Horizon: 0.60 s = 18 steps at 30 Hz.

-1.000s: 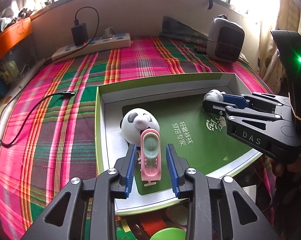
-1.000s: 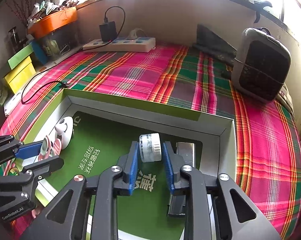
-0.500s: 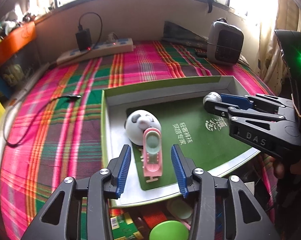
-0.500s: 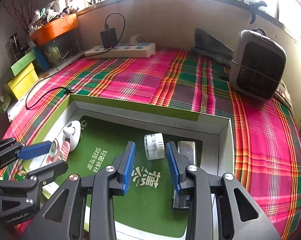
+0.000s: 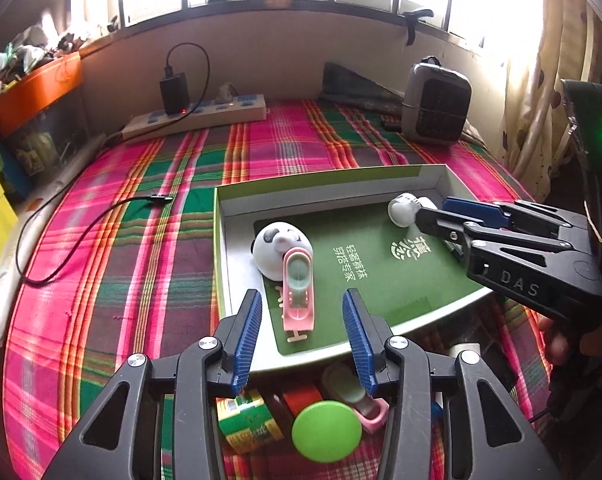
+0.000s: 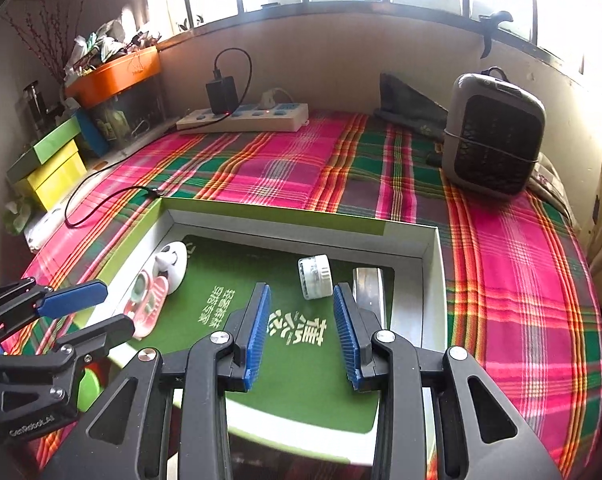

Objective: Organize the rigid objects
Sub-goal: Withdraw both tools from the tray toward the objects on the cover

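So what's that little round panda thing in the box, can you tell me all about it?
The white dome-shaped panda toy looks like smooth hard plastic, with black ears and eye patches and a pale pink snout. It sits flat side down at the left end of the shallow green-edged cardboard box, partly on its green liner. The pink plastic slide-shaped toy rests against its front. Neither gripper touches it.

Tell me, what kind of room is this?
Probably a room in someone's home, not a lab. A plaid cloth covers the surface under a window, a small heater stands at the back, and a power strip with a charger plugged in lies by the wall.
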Each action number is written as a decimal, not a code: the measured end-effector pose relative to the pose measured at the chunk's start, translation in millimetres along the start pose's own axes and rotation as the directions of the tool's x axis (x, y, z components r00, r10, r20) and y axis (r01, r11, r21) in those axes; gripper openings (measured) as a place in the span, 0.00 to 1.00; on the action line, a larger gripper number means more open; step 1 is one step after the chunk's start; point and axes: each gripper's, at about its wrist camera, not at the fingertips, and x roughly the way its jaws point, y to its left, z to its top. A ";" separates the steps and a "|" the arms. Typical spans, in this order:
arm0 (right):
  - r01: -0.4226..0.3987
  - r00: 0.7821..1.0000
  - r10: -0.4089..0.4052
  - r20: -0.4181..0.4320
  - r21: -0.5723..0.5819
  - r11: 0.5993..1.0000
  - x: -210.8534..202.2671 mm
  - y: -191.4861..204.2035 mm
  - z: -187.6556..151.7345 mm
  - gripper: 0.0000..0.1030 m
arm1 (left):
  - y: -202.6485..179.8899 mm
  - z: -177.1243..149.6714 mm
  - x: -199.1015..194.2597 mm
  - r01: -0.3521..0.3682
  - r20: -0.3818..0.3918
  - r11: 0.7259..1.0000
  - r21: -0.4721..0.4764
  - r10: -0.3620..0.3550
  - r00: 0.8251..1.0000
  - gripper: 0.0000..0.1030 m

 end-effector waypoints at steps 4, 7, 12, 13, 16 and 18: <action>0.000 1.000 -0.001 0.016 0.015 1.000 -12.5 0.0 -5.2 0.33 | -1.7 -3.7 -10.0 0.005 0.015 1.000 -0.001 -0.005 1.000 0.40; -0.002 1.000 0.002 0.031 0.026 1.000 -20.9 0.7 -9.3 0.33 | -3.2 -7.0 -16.6 0.004 0.023 1.000 -0.001 -0.004 1.000 0.40; 0.000 0.999 -0.001 0.046 0.034 0.999 -33.6 3.3 -17.0 0.33 | -3.5 -14.2 -25.1 -0.008 0.031 1.000 -0.007 0.008 0.999 0.40; 0.001 0.999 -0.002 0.048 0.036 0.999 -36.1 3.8 -18.7 0.33 | -3.1 -16.2 -26.9 -0.004 0.030 1.000 -0.010 0.004 1.000 0.40; 0.007 0.998 -0.008 0.057 0.033 0.999 -43.4 6.0 -23.7 0.33 | -3.0 -20.7 -32.3 -0.005 0.032 1.000 -0.013 0.006 0.999 0.40; 0.019 0.998 -0.021 0.064 0.028 0.999 -48.7 8.0 -27.7 0.33 | -2.3 -23.9 -35.9 -0.009 0.034 1.000 -0.016 0.009 0.999 0.40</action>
